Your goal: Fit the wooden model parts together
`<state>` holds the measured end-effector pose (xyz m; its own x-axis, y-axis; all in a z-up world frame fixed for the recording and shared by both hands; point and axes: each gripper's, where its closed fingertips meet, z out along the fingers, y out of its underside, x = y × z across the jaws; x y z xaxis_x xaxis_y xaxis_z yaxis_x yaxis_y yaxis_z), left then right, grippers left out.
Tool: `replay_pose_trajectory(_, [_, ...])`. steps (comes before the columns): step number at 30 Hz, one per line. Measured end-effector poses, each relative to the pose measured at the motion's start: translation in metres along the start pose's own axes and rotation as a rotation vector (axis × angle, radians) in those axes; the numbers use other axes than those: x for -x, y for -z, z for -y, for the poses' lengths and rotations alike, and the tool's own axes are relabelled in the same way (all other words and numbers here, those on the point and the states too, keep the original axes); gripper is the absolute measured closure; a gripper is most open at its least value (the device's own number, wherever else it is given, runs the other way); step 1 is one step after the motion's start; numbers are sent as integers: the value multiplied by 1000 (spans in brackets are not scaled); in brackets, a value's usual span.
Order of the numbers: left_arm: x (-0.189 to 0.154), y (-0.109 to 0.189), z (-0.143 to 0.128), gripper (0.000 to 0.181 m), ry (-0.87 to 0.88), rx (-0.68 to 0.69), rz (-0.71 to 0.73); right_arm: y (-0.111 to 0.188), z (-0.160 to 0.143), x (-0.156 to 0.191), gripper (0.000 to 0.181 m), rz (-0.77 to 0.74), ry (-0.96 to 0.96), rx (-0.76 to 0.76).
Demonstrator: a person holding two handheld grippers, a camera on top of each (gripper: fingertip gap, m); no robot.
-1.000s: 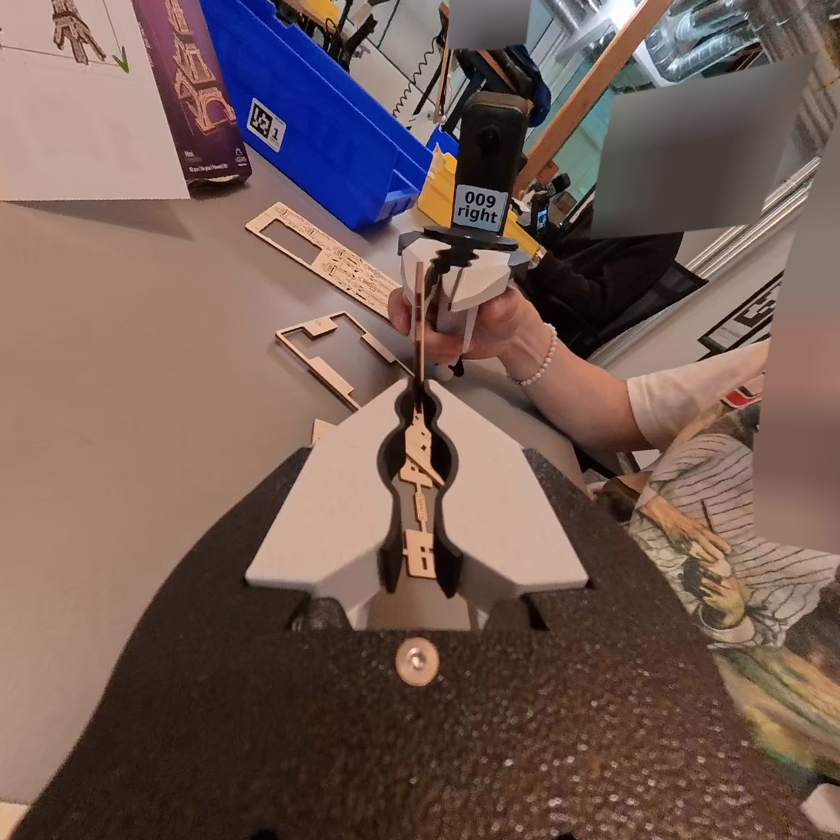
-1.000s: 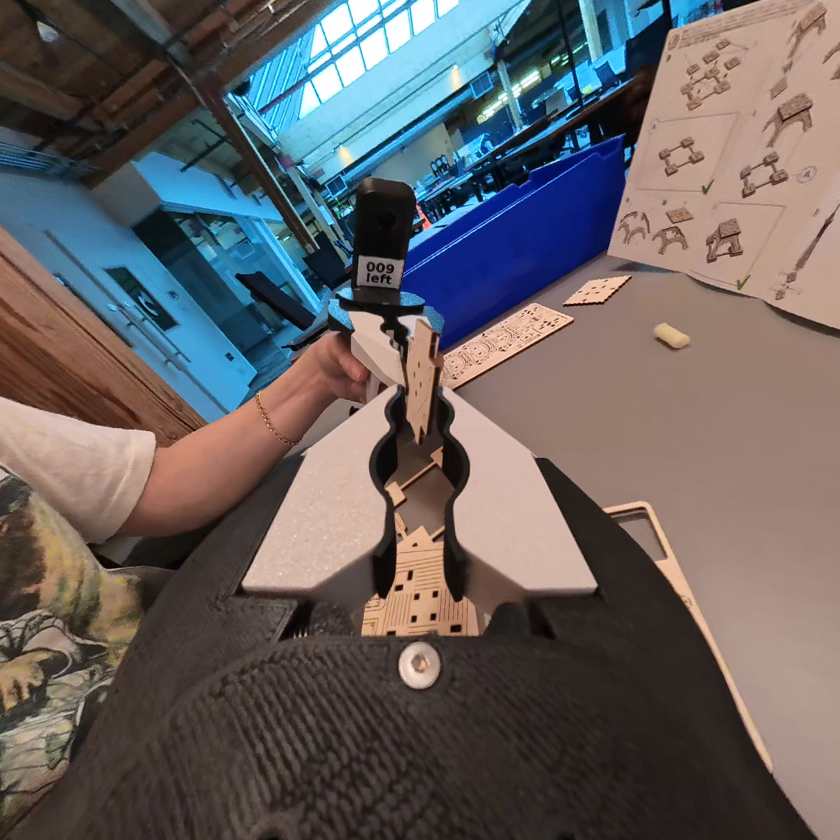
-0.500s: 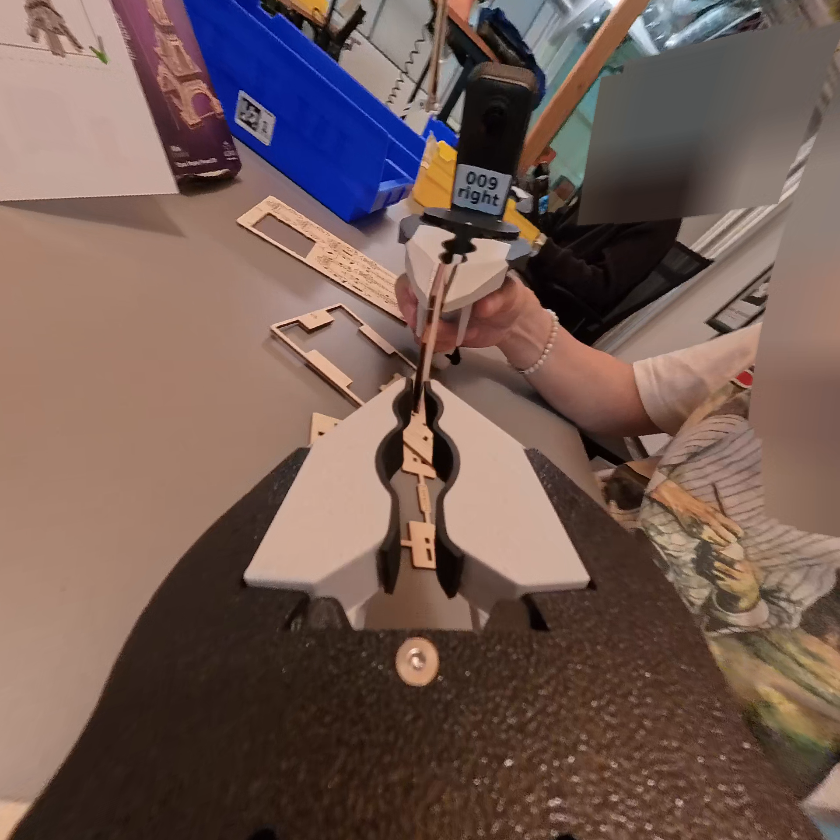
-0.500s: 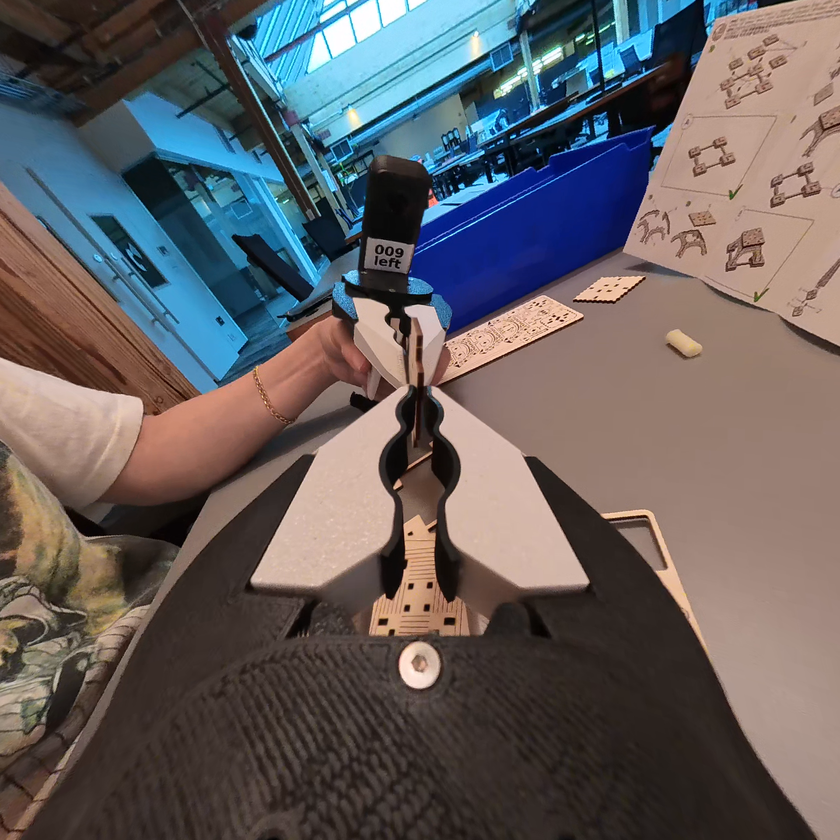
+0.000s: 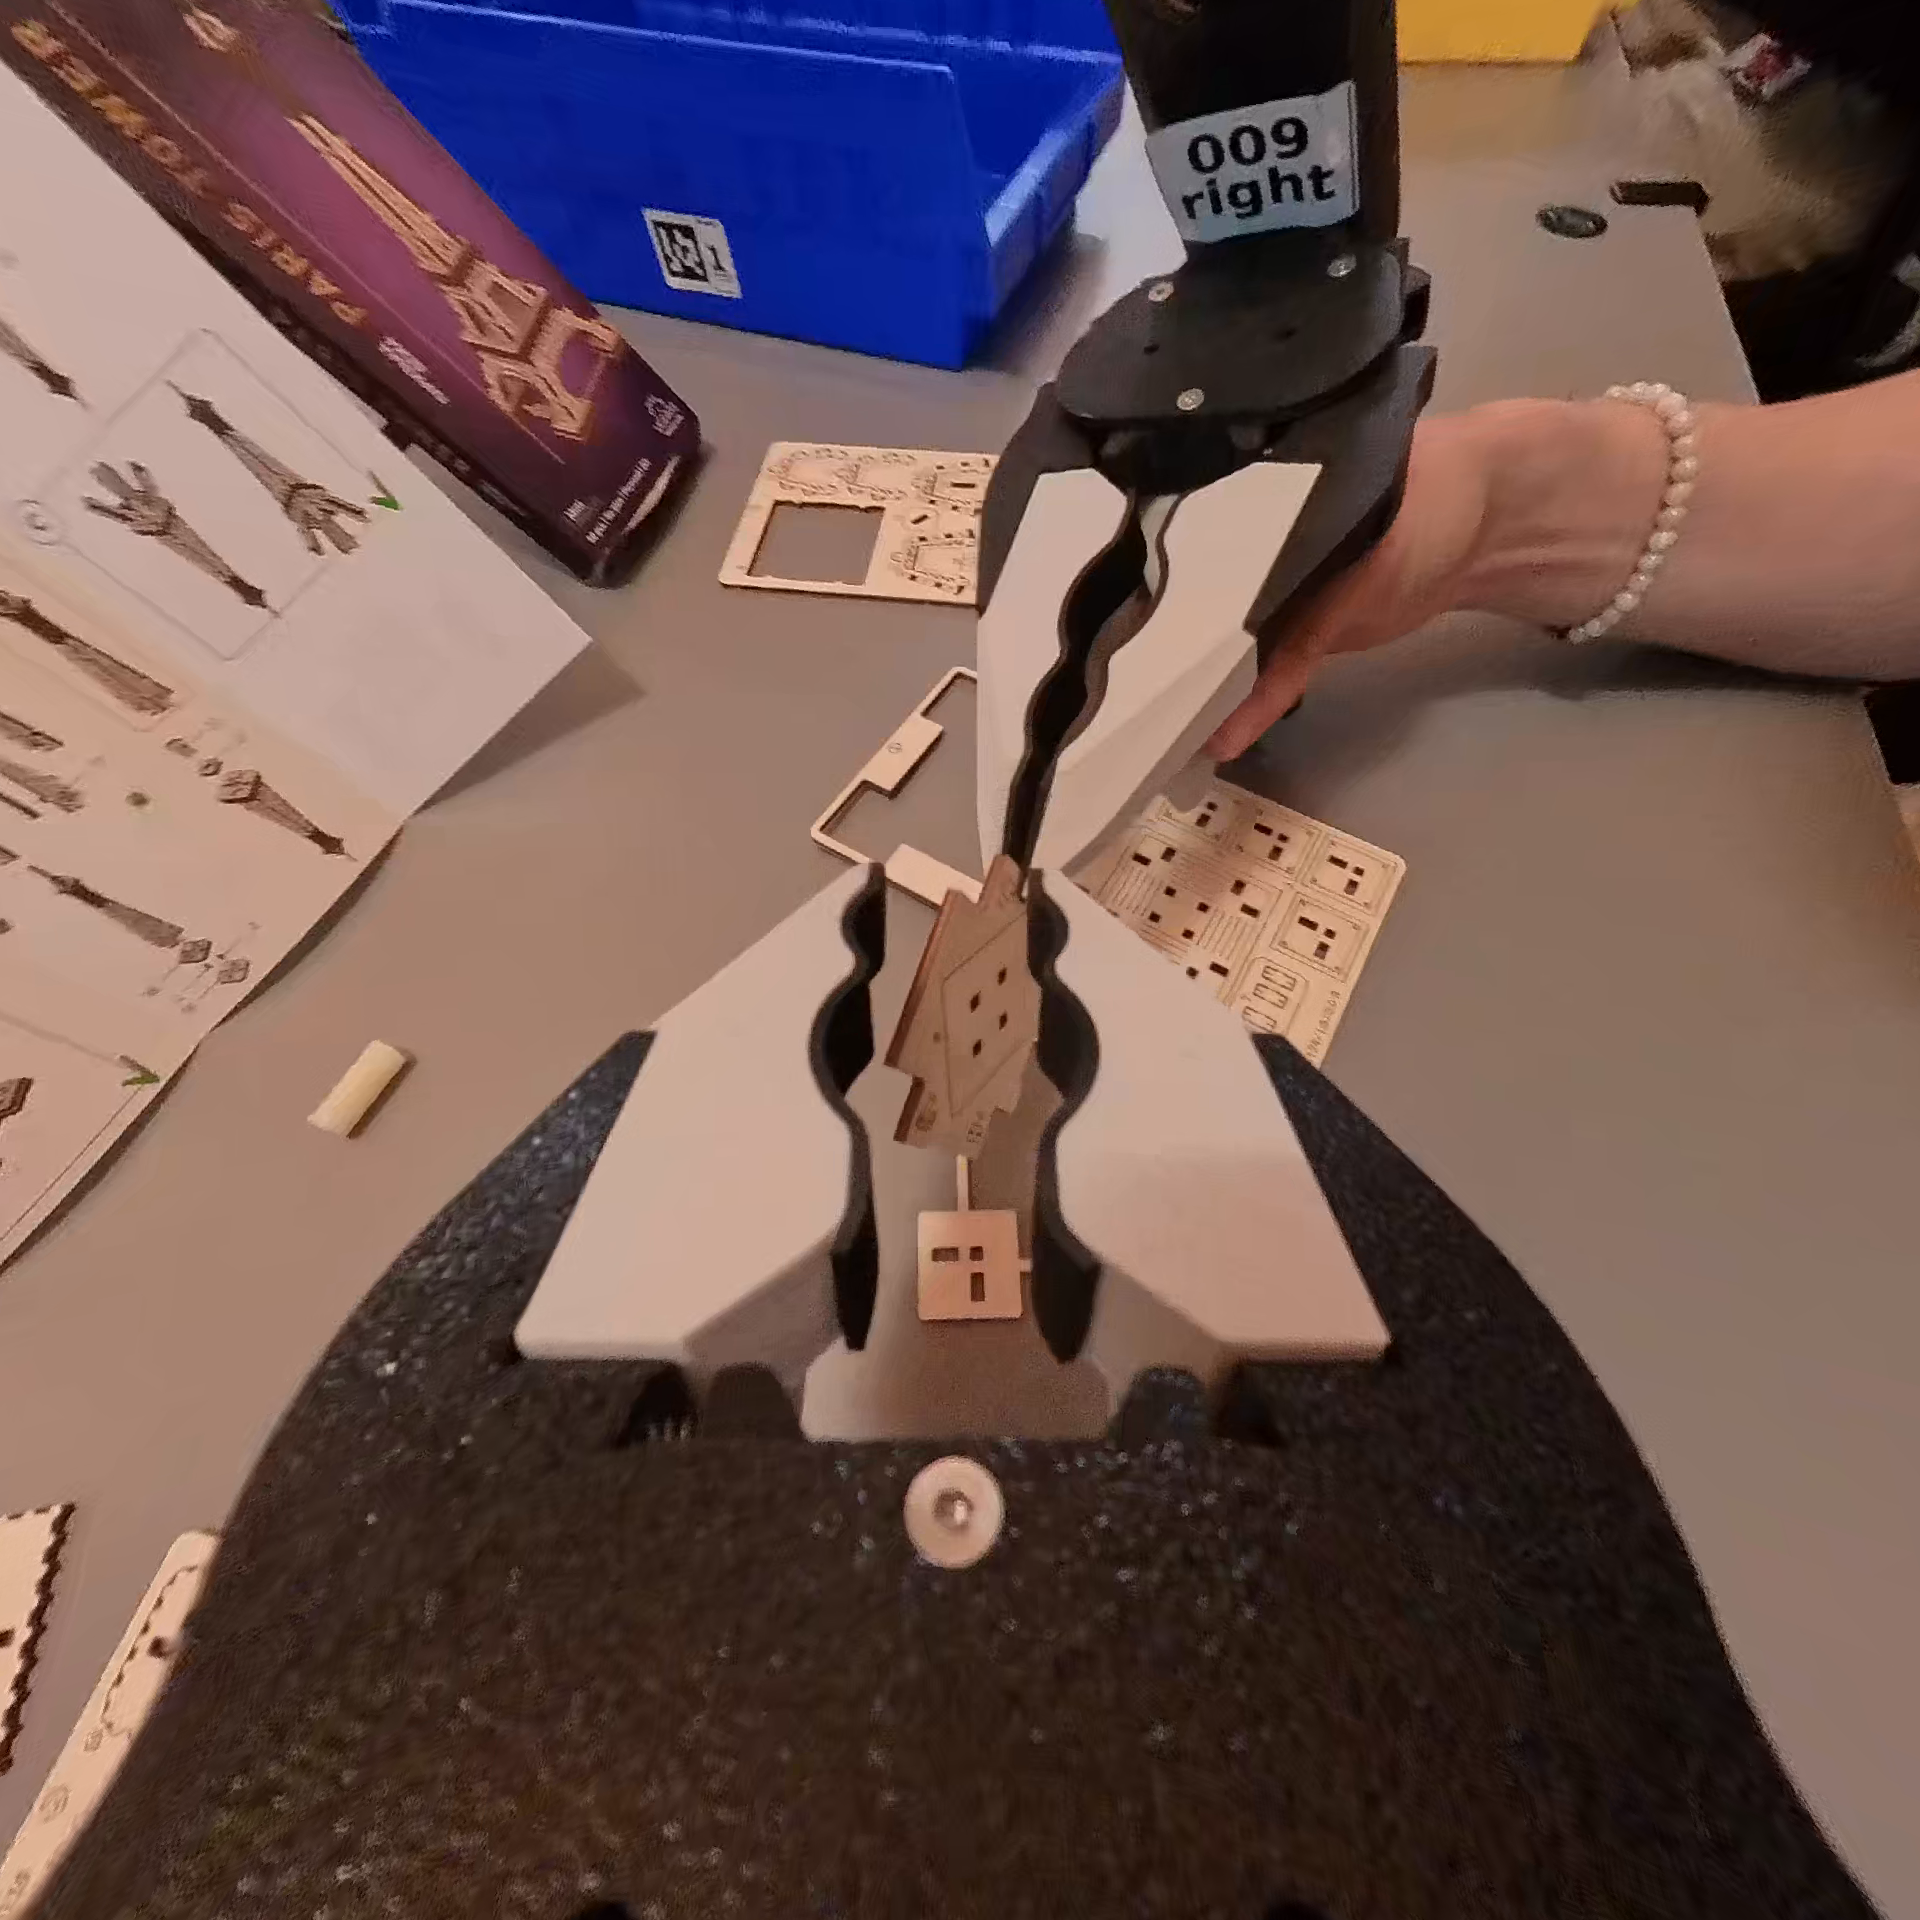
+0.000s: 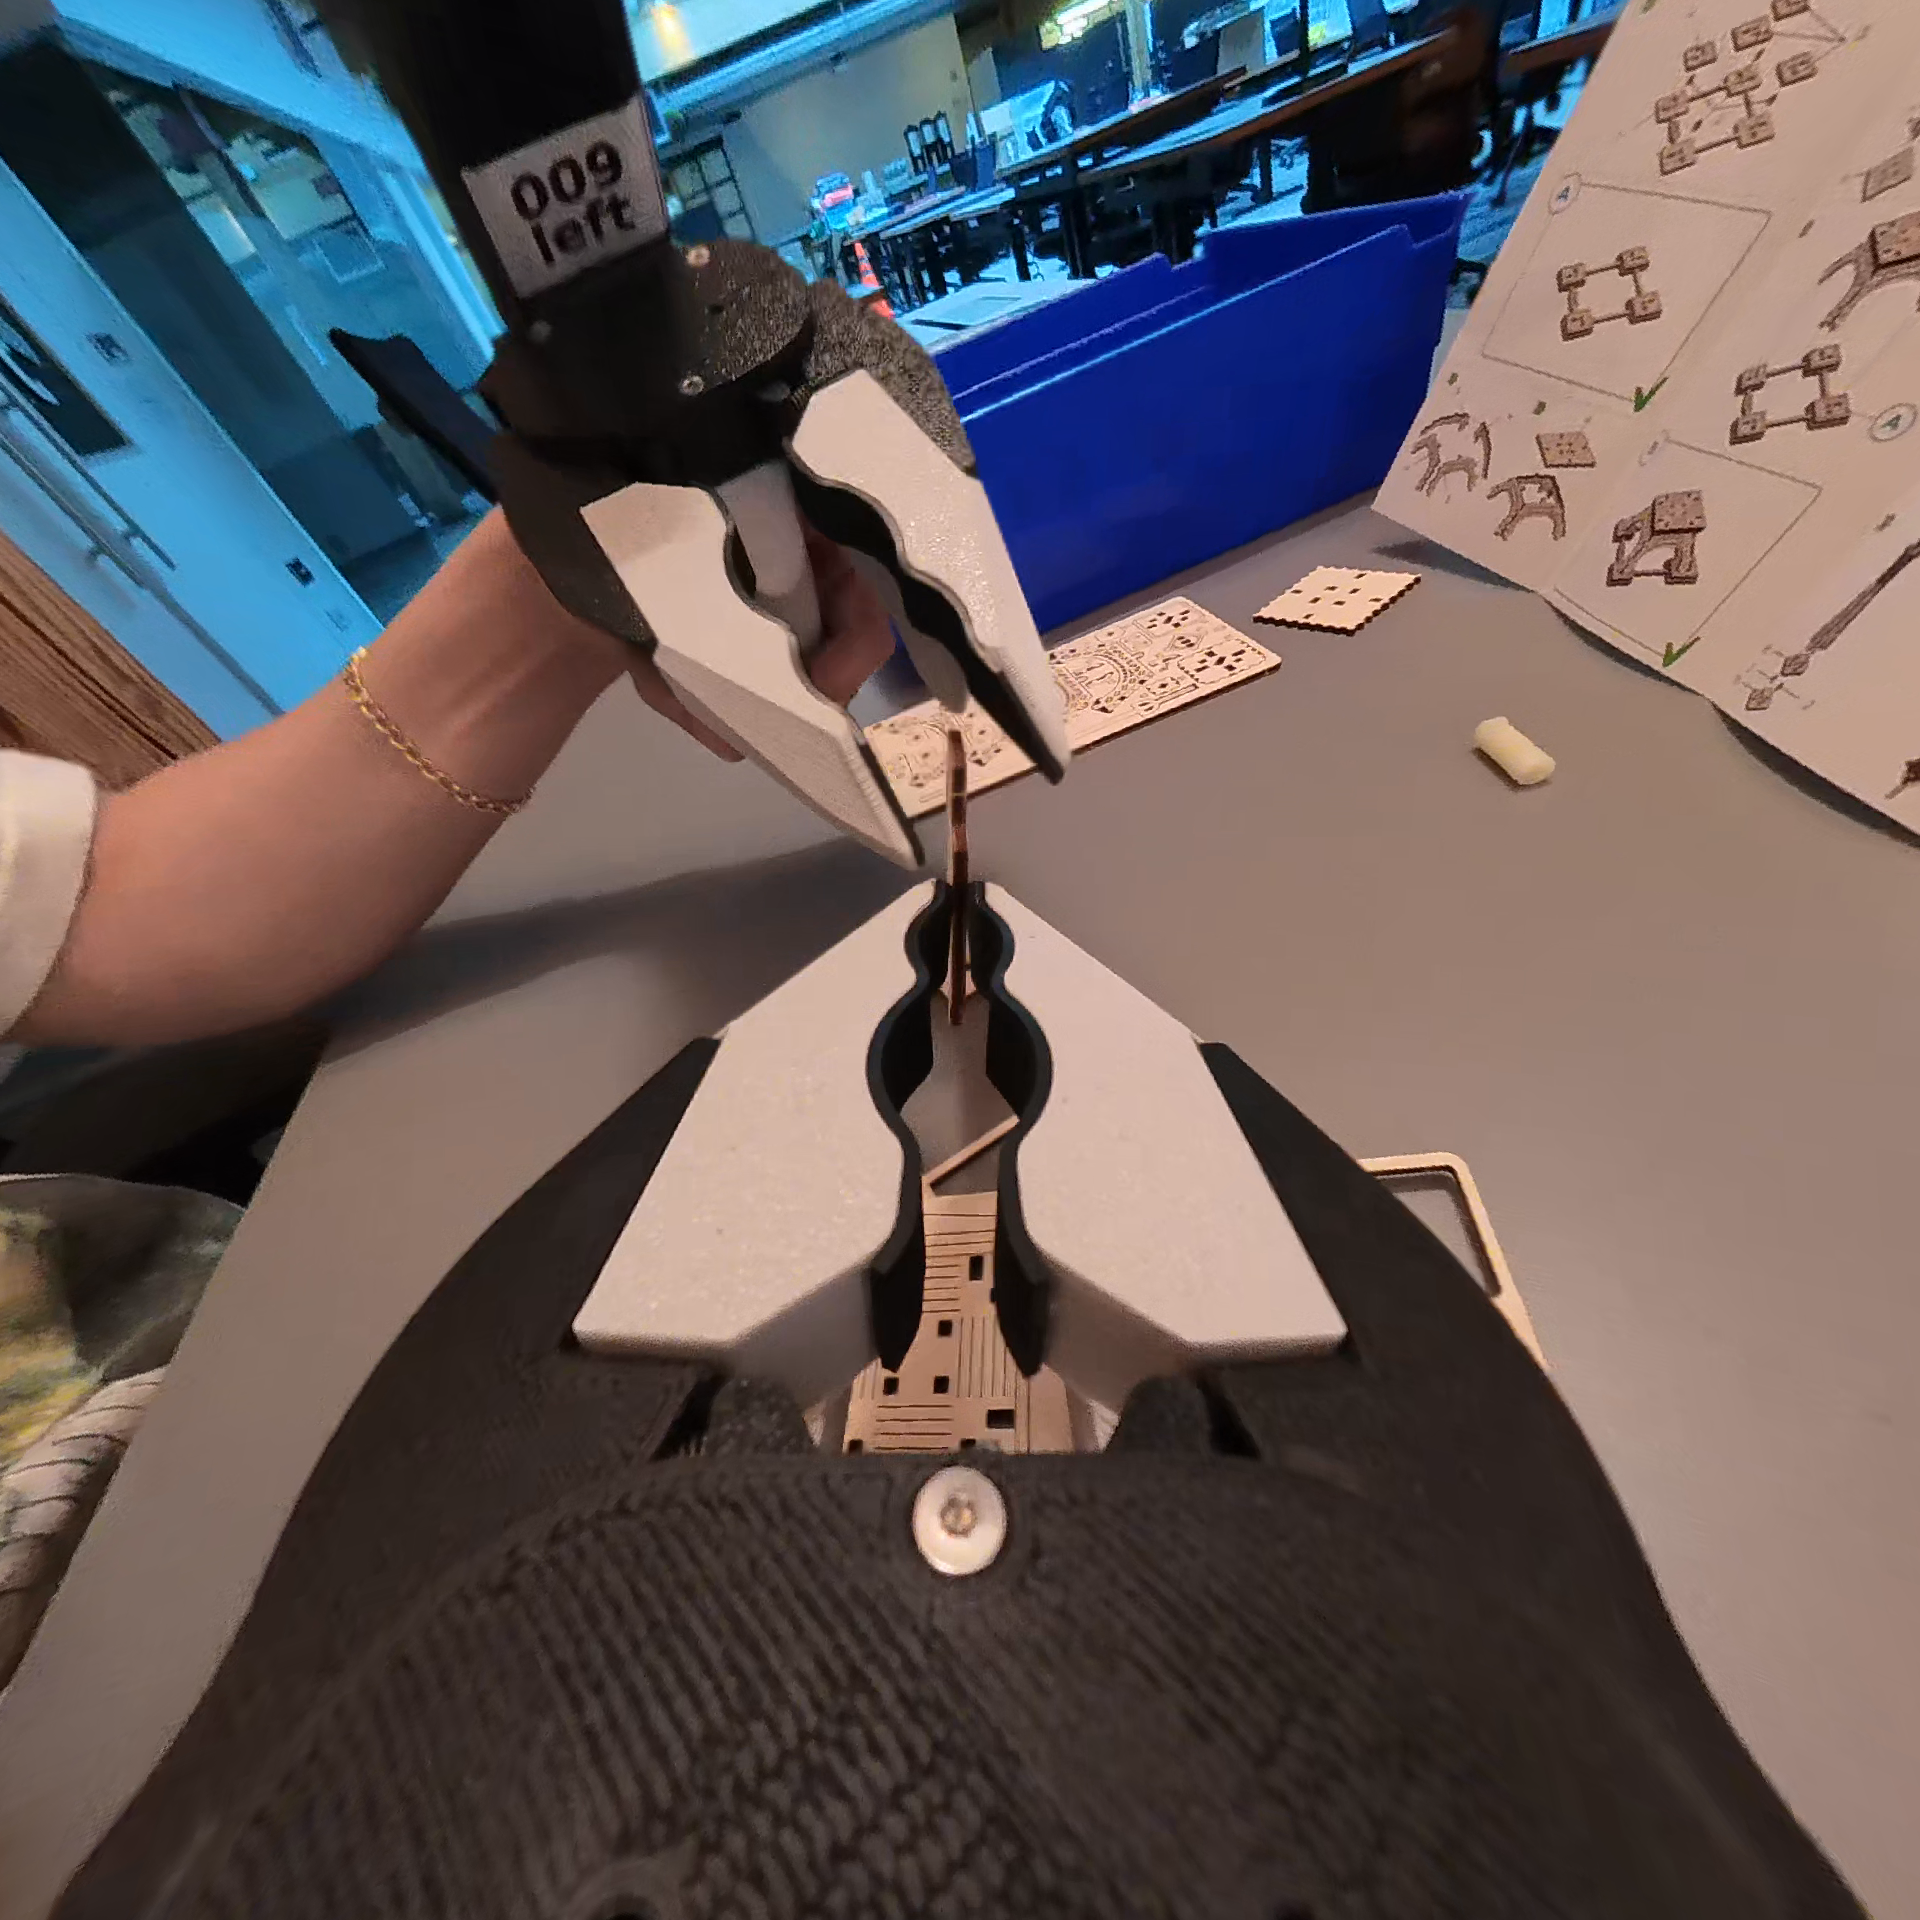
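A flat pale wooden model part (image 5: 966, 1029) with small square holes hangs upright between my left gripper's fingers. It looks like two thin layers together. My left gripper (image 5: 956, 904) is open, with its jaws apart on either side of the part. My right gripper (image 5: 1023, 878) comes from the far side and is shut on the part's top edge. In the right wrist view the part (image 6: 957, 821) shows edge-on, pinched at my right gripper (image 6: 956, 899), with the open left gripper (image 6: 977, 810) straddling it above the grey table (image 6: 1455, 987).
A small square wooden piece (image 5: 966, 1268) lies under the left gripper. Cut wooden sheets (image 5: 1247, 925) (image 5: 862, 520) and an empty frame (image 5: 894, 769) lie around. A blue bin (image 5: 790, 156), a purple box (image 5: 416, 281), instruction sheets (image 5: 208, 623) and a small white stub (image 5: 358, 1086) are on the left. Left tips and right tips are each some 10 cm from the small square wooden piece (image 5: 966, 1268).
My left gripper has opened and let go of the wooden part. The right gripper still pinches it. Both grippers have tilted down over the table and come closer together.
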<state>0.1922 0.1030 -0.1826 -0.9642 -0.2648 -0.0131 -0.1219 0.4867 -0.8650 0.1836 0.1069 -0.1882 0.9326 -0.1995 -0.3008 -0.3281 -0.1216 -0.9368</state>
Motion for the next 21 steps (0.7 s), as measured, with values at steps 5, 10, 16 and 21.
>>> replay_pose_trajectory(5, [-6, -1, -5, 174, -41, 49, -36, -4, -5, 1, 181, -25, 71, 46])
replay_pose_trajectory(10, [-7, 2, -4, 181, -29, 14, -60, -4, -5, 2, 180, -28, 83, 47])
replay_pose_trajectory(16, [-4, 1, -2, 181, 48, -86, -88, -3, -3, 1, 180, -32, 92, 32])
replay_pose_trajectory(21, [6, 10, 1, 179, -38, -76, 30, -3, -11, -11, 181, -103, 78, 87])
